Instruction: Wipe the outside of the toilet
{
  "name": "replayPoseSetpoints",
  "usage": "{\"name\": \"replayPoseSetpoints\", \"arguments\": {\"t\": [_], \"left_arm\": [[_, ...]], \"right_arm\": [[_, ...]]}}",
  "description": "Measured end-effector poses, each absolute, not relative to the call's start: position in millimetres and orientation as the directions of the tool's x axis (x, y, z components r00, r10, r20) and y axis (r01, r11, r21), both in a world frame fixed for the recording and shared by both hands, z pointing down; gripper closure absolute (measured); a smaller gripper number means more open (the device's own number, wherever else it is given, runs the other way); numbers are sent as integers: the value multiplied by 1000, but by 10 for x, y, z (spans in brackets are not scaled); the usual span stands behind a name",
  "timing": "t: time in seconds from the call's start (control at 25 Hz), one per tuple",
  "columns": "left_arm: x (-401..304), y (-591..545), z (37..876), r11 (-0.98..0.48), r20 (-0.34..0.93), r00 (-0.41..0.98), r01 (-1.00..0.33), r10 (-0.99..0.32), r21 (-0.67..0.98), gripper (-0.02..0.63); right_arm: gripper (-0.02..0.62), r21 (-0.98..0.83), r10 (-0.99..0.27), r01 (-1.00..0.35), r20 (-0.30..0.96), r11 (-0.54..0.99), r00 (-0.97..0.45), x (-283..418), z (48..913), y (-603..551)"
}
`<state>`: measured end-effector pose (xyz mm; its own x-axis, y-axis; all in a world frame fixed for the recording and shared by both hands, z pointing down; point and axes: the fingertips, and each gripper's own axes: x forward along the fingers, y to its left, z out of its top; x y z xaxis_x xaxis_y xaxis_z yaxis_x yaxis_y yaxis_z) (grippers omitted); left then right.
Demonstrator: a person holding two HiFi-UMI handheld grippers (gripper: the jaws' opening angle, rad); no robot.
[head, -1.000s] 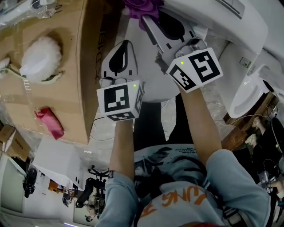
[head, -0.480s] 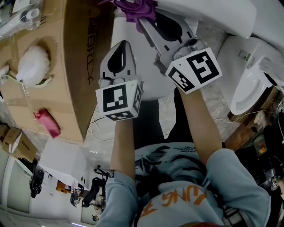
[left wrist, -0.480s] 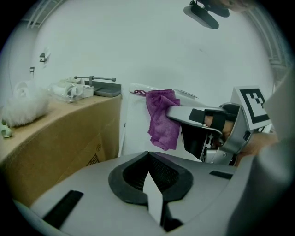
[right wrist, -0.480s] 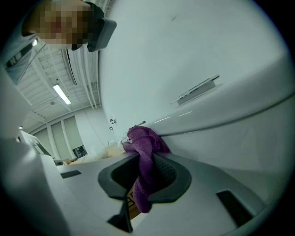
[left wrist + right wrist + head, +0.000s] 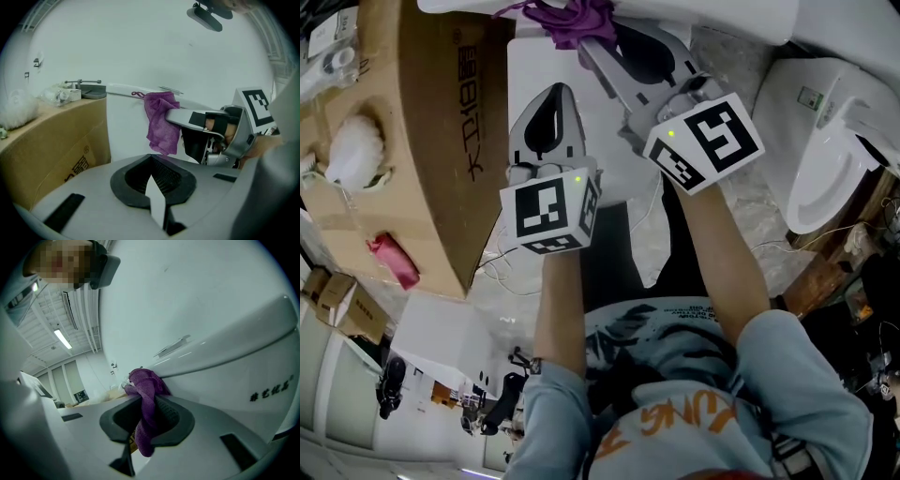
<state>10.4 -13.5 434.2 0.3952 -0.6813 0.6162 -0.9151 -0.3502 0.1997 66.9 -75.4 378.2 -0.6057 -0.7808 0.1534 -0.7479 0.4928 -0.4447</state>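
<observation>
Right gripper (image 5: 151,401): jaws clamped on purple cloth (image 5: 143,380); cloth touches the toilet (image 5: 225,362) wall at 12 o'clock (its edge runs 8 to 2 o'clock). Left gripper (image 5: 152,161): jaws closed, empty; the right one is nearer.

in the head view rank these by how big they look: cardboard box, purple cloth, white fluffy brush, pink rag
1. cardboard box
2. purple cloth and white fluffy brush: too alike to rank, and the cloth is partly hidden
3. pink rag
</observation>
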Motion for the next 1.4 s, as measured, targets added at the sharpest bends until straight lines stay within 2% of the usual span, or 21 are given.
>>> {"name": "replayPoseSetpoints", "arguments": {"t": [0.6,1.0,1.4], "left_arm": [[1071,187,4320,-388,629,418,-901,-655,194,583],[1448,305,4374,-405,643,422,-895,-639,185,583],[1473,329,4195,-379,619,436,-896,-654,231,583]], "right_arm": [[517,-508,-816,-745,131,433,-563,1660,3716,-371],[517,-515,-830,-757,142,403,-539,2148,3784,-207],[517,-459,-842,-828,261,322,-473,2566,3906,45]]}}
